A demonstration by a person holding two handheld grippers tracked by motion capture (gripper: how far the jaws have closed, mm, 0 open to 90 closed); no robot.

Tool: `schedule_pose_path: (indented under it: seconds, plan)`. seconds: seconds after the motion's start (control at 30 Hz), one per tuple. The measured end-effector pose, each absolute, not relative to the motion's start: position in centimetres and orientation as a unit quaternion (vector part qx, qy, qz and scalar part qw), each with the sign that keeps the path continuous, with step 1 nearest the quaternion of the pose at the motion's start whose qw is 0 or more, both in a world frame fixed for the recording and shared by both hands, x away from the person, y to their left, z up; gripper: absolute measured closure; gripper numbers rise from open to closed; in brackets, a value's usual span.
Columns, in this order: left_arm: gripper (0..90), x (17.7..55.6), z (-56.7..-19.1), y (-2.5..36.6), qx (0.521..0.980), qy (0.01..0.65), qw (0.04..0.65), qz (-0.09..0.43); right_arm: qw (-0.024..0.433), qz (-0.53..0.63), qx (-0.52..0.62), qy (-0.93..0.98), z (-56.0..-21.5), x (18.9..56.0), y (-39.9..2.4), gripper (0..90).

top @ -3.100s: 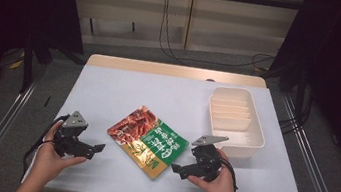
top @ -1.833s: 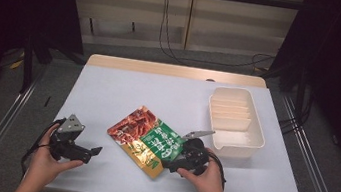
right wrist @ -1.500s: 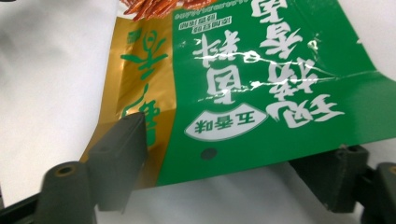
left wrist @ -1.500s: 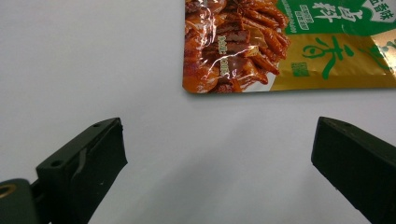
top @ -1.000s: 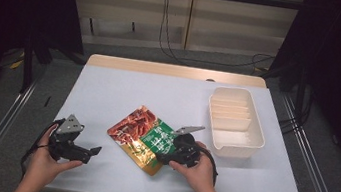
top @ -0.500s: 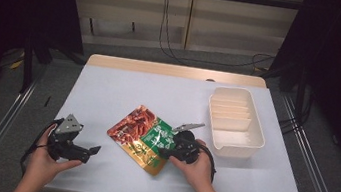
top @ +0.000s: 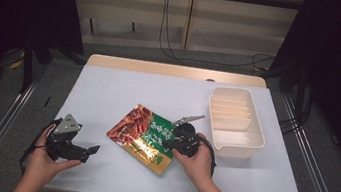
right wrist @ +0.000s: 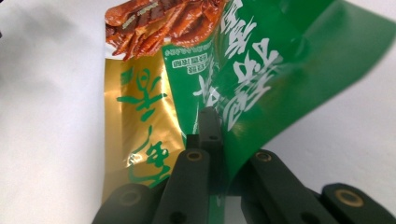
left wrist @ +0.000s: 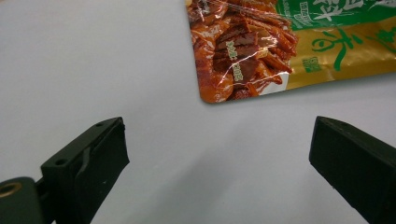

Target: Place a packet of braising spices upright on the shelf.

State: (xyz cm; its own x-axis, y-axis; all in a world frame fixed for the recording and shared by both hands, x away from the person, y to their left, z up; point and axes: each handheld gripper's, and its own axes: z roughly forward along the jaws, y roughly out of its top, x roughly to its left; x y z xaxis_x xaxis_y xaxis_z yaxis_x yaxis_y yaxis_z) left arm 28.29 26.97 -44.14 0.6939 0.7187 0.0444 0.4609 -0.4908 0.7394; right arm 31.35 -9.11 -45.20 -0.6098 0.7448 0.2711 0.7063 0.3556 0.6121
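Observation:
A snack bag printed in red, green and gold lies on the white table, left of its middle front. My right gripper is at the bag's right edge. Its jaws have just been closing and now stand shut on the bag, whose green foil bends up between the black fingers. My left gripper rests open near the front left of the table, apart from the bag. In the left gripper view the bag's red corner lies beyond the wide-apart jaws.
A cream tray with dividers stands at the right of the table, just beyond my right hand. Cables trail from both grippers. The table's wooden far edge borders dark floor.
My right gripper slid left onto the bag's right edge and closed on it, and the foil there has lifted. The left gripper has kept still.

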Motion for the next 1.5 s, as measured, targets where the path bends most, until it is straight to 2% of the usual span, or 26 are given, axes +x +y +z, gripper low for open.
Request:
schedule_pose_path:
  seconds: [1.5]
  plan:
    - [4.7, 28.3, -43.9, 27.4, 0.841, 0.354, 0.371, 0.173, -0.046, 0.223, 0.448, 0.865, -34.3, 37.1, -10.2, 90.0]
